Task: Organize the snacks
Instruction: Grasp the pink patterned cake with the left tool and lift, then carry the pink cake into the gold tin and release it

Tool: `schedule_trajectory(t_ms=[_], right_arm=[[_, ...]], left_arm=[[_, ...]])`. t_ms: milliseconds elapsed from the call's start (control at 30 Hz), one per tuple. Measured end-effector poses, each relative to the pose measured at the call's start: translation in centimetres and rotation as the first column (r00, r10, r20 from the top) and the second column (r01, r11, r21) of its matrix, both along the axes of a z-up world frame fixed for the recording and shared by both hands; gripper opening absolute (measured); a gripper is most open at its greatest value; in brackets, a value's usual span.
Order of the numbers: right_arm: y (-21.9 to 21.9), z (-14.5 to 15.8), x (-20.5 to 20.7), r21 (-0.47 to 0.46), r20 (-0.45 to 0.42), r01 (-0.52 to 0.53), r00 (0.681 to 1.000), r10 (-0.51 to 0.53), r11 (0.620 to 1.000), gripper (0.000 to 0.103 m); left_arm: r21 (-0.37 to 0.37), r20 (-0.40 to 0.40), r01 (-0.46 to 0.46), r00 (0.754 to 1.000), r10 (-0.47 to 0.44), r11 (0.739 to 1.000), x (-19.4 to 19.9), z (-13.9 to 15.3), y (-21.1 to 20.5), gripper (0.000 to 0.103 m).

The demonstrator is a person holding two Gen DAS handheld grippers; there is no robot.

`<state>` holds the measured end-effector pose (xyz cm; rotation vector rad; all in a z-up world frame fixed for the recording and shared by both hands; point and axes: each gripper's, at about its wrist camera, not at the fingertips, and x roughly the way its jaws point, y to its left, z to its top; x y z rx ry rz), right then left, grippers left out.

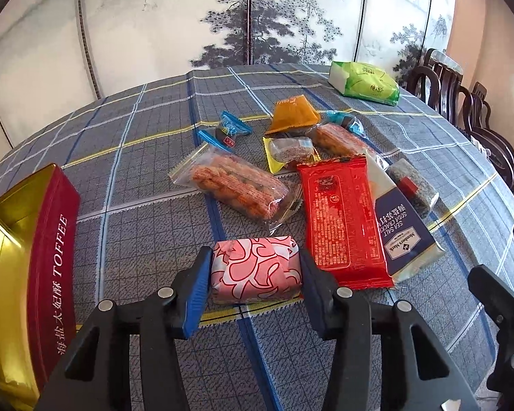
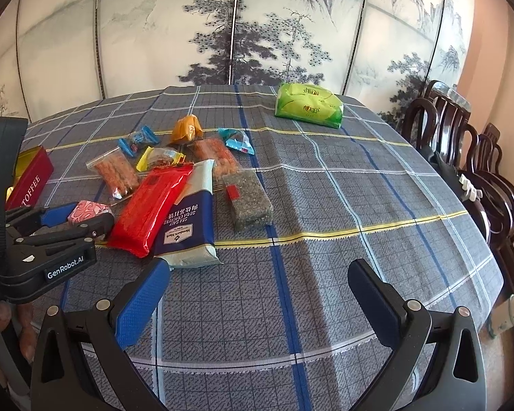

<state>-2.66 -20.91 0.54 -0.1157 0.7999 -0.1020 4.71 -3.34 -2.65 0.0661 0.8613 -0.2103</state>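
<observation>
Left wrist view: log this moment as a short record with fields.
surface: plaid tablecloth
left tongs: closed on the pink wrapped snack, which rests on the cloth
right tongs: open, nothing between them
container: red TOFFEE tin, open, left of the pink snack
beside the pink snack: red packet overlapping the soda cracker pack
far corner: green pack

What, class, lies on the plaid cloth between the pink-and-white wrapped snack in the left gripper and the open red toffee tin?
Nothing visible: the left gripper is closed on the pink-and-white wrapped snack, and only bare plaid tablecloth separates it from the red-and-gold toffee tin at its left.
</observation>
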Motion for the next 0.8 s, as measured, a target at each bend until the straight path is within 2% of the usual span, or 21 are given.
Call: schedule_trajectory(t_ms=[233, 500, 800], right_arm=[[0.4, 0.1, 0.0, 0.011, -0.008, -0.012, 1.000, 0.012, 1.000, 0.103], [0.7, 0.0, -0.3, 0.022, 0.000, -0.024, 1.000, 0.024, 0.999, 0.103], [0.8, -0.2, -0.6, 0.037, 0.005, -0.036, 0.999, 0.036, 0.999, 0.103]], left_arm=[[-0.040, 0.098, -0.024, 0.995, 0.028, 0.999, -1.4, 5.6, 2.4, 0.044], [-0.055, 0.186, -0.107, 0.976, 0.115, 0.993, -1.6, 11.3, 7.3, 0.044], [-0.014, 0.232, -0.261, 0.938, 0.257, 0.965, -1.7, 13.4, 15.2, 0.044]])
